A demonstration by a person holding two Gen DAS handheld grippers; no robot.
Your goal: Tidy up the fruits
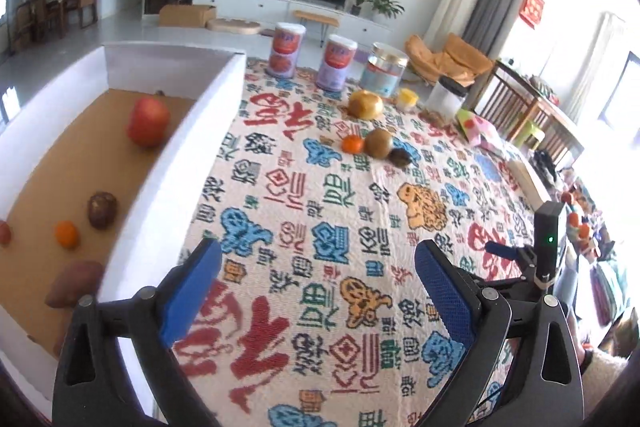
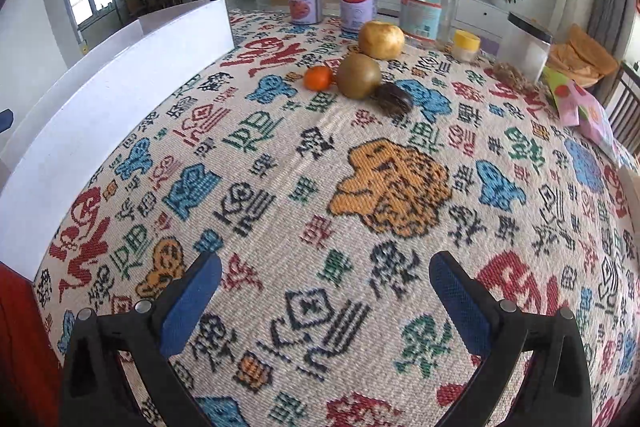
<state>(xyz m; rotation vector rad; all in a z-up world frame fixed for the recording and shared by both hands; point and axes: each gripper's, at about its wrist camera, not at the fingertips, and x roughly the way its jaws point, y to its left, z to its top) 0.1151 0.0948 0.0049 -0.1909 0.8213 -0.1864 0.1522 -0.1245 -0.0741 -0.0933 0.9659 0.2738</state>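
Both claws empty, four fruits left on the cloth

Left gripper (image 1: 316, 291) and right gripper (image 2: 325, 291) gape wide; the tangerine (image 2: 318, 78), kiwi (image 2: 358, 75), pear (image 2: 381, 39) and dark fruit (image 2: 394, 98) huddle touching, so one grab may roll its neighbours away from the white box (image 1: 168, 163).

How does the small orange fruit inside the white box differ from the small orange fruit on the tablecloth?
The orange fruit in the box lies on the brown cardboard floor; the orange fruit on the cloth lies on the patterned tablecloth. The first has a dark brown fruit close by; the second sits next to a greenish-brown round fruit. Both are small, round and orange.
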